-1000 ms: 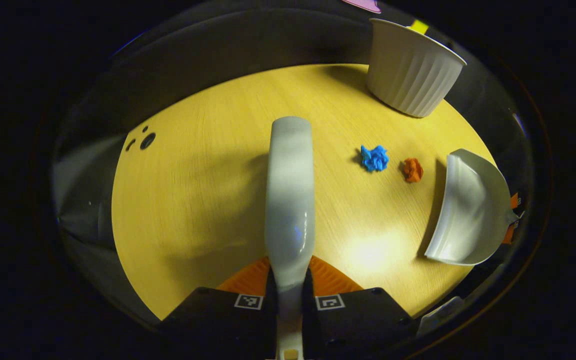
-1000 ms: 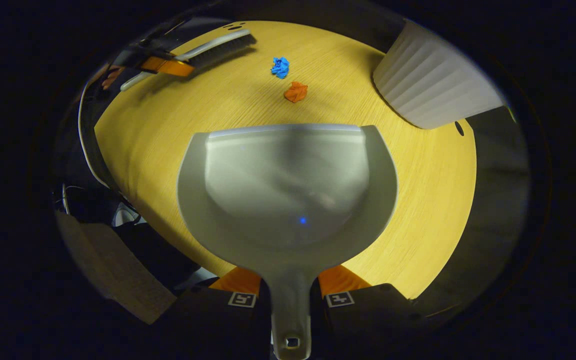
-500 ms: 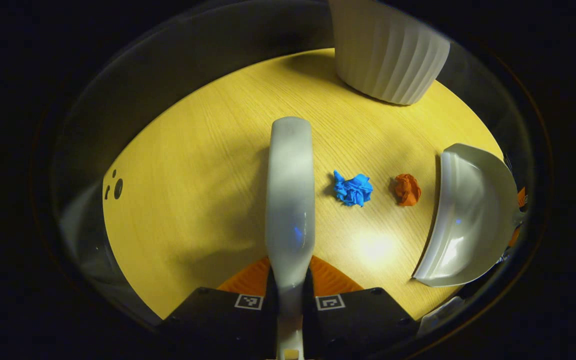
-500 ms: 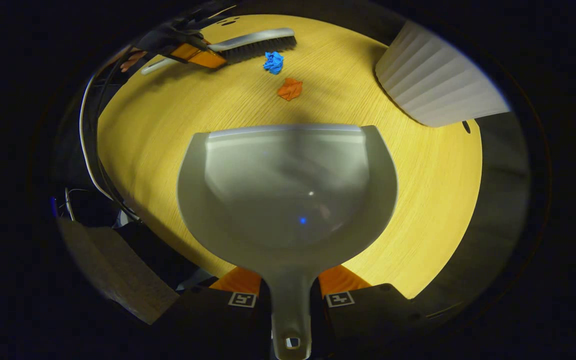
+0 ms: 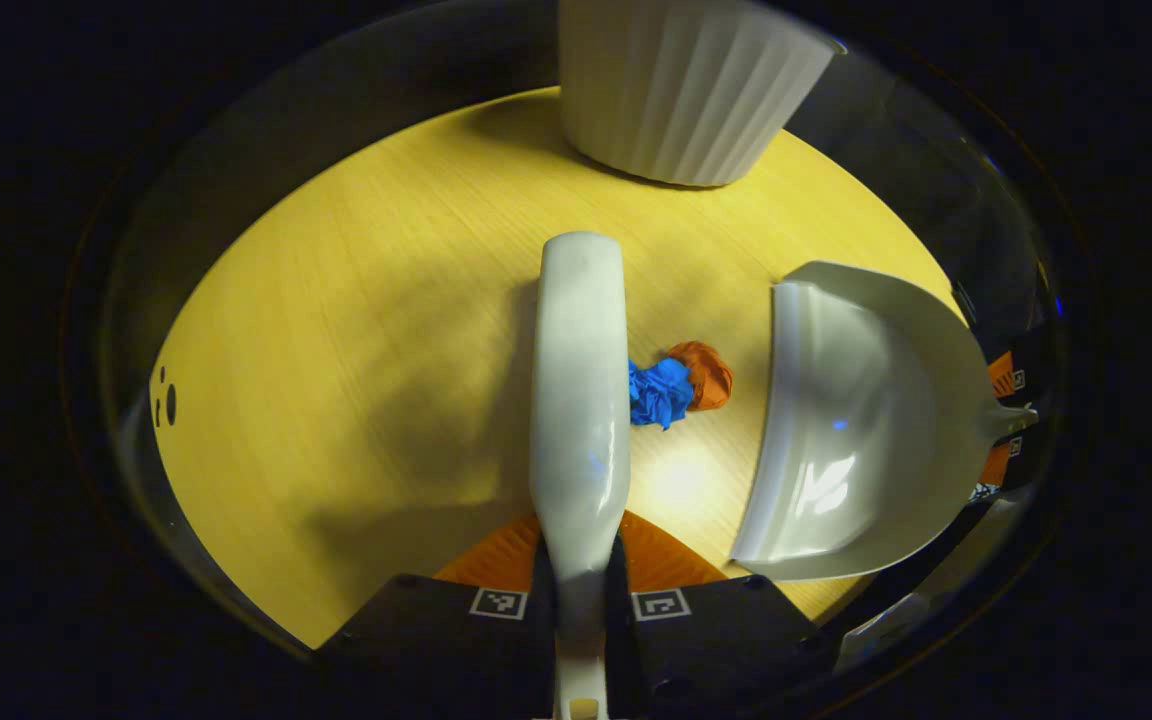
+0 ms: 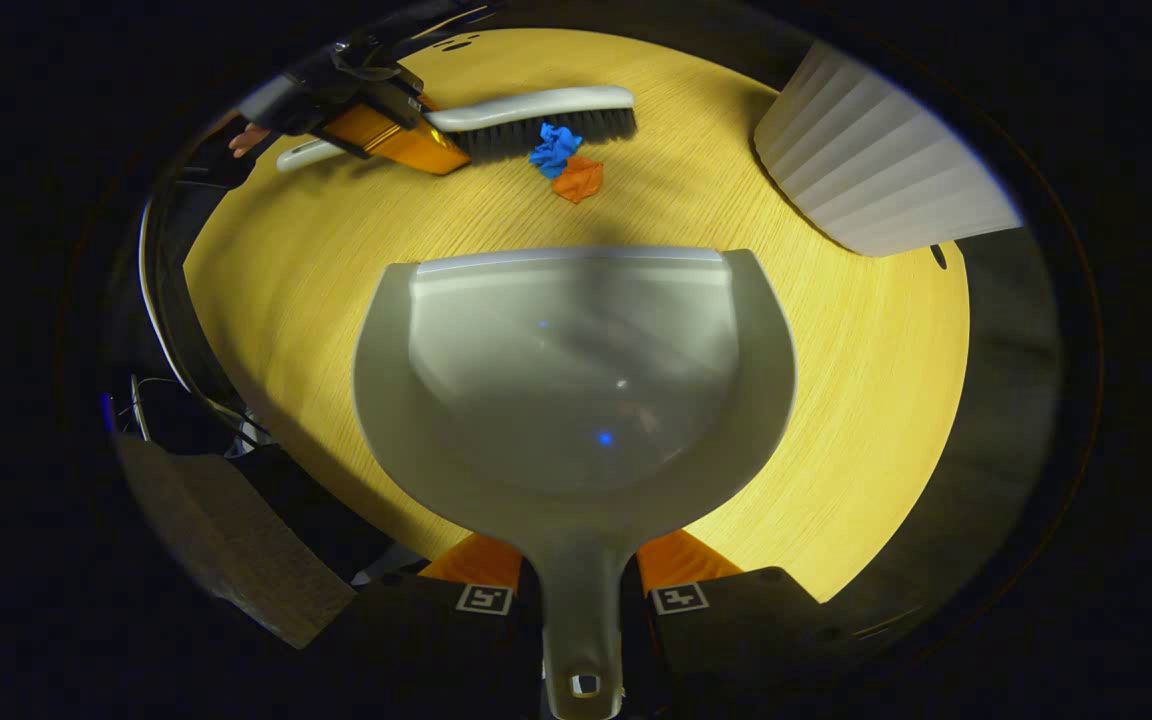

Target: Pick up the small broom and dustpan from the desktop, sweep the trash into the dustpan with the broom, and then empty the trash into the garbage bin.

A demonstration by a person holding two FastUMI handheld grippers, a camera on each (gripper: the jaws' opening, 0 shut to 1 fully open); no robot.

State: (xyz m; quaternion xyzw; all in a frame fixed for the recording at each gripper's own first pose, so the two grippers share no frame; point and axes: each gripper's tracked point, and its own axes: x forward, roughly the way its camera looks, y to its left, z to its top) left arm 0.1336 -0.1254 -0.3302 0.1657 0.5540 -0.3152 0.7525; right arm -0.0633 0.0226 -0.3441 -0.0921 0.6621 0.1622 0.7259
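In the left gripper view the small broom with a glossy pale grey plastic back (image 5: 579,400) runs straight away from the camera, its long axis in line with the left tongs (image 5: 579,580), which are clamped on its narrow handle. In the right gripper view the same broom (image 6: 536,108) lies crosswise at the far side of the round yellow wood-grain table (image 6: 856,400), handle to the left, dark bristles facing the near side and touching the trash.

The crumpled blue paper ball (image 5: 660,392) sits against the broom's right side, and the crumpled orange paper ball (image 5: 704,372) touches it on the side toward the dustpan. In the right gripper view the blue ball (image 6: 554,150) is just beyond the orange one (image 6: 578,180).

The smooth pale grey plastic dustpan (image 6: 576,380) points its straight open lip toward the two balls, its handle running back to the camera between the right tongs (image 6: 581,610), which are closed on it. In the left gripper view the dustpan (image 5: 856,430) stands at the right, near the balls but apart from them, lip facing left.

The white ribbed plastic garbage bin (image 5: 681,85) stands at the far edge of the table.

Each of the tongs carries small square black-and-white coded markers; no readable writing shows.
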